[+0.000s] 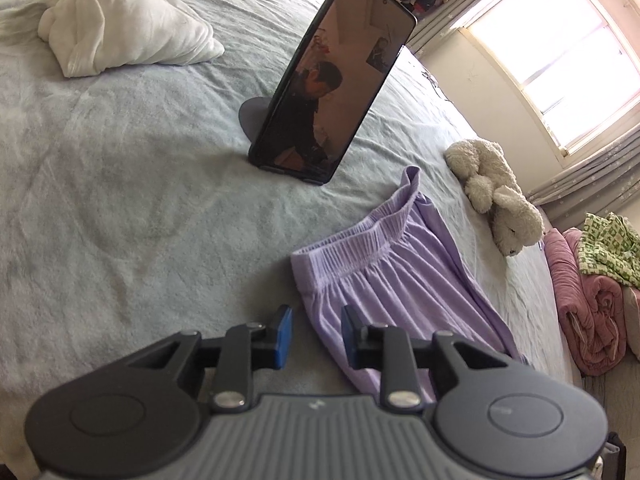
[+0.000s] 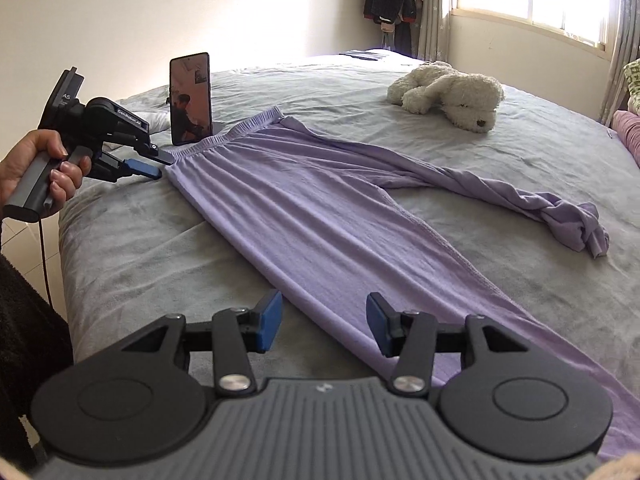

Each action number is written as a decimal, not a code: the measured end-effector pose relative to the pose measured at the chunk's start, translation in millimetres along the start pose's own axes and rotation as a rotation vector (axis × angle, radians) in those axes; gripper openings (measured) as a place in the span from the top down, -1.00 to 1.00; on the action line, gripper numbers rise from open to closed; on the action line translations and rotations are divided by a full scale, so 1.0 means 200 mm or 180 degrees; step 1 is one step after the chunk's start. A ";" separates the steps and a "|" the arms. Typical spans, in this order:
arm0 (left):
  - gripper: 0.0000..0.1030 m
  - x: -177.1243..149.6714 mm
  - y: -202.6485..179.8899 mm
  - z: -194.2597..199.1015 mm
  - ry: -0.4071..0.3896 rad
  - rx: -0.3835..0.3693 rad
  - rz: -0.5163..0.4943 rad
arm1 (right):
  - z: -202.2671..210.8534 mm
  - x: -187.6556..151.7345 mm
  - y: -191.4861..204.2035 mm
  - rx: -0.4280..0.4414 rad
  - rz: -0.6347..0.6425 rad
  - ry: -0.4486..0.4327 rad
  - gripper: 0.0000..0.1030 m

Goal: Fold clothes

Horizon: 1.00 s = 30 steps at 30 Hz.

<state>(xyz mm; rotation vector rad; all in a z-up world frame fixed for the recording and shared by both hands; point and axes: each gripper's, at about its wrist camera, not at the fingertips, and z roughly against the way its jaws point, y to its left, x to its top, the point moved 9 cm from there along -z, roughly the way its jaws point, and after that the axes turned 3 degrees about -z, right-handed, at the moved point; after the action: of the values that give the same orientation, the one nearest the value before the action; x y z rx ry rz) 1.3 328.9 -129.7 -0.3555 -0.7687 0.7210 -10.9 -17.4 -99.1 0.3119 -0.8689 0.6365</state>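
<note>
**A:** Nearest the lens, what do the two tools show?

**B:** The right gripper [image 2: 323,326] hangs low over the near leg of the lilac trousers [image 2: 320,216], jaws parted about halfway, the cloth's edge lying beneath the gap and neither blue pad pressing on it. The left gripper [image 1: 316,334], held in a person's hand [image 2: 36,172], sits at the waistband corner with its jaws narrowly apart; from its own camera the pads stand clear of the fabric, one over the bedsheet, one over the cloth. Nothing is gripped by either.

**A:** And the garment itself?

**B:** The trousers lie spread across the grey bed [image 2: 132,260], the elastic waistband [image 1: 352,244] at the left gripper's end, one leg running flat toward the right gripper, the other leg twisted and bunched into a knot [image 2: 576,228] further across the bed.

**A:** Beyond that?

**B:** A dark phone [image 1: 340,76] stands upright on a stand just past the waistband. A white plush dog [image 2: 448,94] lies further back, well apart from the trousers. A crumpled white cloth [image 1: 120,28] rests far across the bed, and a pink quilt [image 1: 580,312] is piled beside the bed under the window [image 1: 560,48].
</note>
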 end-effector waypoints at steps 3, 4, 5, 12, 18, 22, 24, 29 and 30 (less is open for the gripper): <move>0.67 0.01 0.01 -0.01 -0.0017 0.0103 -0.0067 | -0.05 -0.01 -0.03 -0.0098 0.0314 0.0121 0.06; 0.72 0.01 0.01 -0.01 -0.0021 0.0137 -0.0088 | -0.06 -0.02 -0.04 -0.0082 0.0339 0.0165 0.14; 0.81 0.01 0.01 -0.01 -0.0021 0.0161 -0.0128 | -0.07 -0.03 -0.05 -0.0047 0.0321 0.0216 0.28; 0.99 0.01 0.00 0.01 -0.0070 0.0145 -0.0393 | -0.07 -0.09 0.01 0.0148 0.0534 0.0418 0.97; 1.00 0.04 0.00 0.06 -0.0110 0.0063 -0.0388 | -0.01 -0.06 0.04 0.0173 0.0596 0.0309 0.97; 1.00 0.05 -0.01 0.09 -0.0132 0.0004 -0.0474 | 0.03 -0.02 0.01 0.0140 0.0532 0.0234 0.97; 1.00 0.04 -0.02 0.08 -0.0087 0.0021 -0.0523 | 0.03 0.01 -0.03 0.0083 0.0413 0.0183 0.97; 1.00 0.00 0.00 0.02 0.0046 0.0105 -0.0503 | -0.05 -0.03 -0.06 -0.0037 0.0308 0.0304 0.87; 0.99 0.01 0.00 0.02 0.0046 0.0103 -0.0492 | -0.05 -0.03 -0.05 -0.0075 0.0367 0.0307 0.81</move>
<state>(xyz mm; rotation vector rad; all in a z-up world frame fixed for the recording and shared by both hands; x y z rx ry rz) 0.1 329.5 -126.5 -0.2686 -0.7614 0.5843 -1.4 -23.0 -110.8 0.2092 -0.8053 0.7417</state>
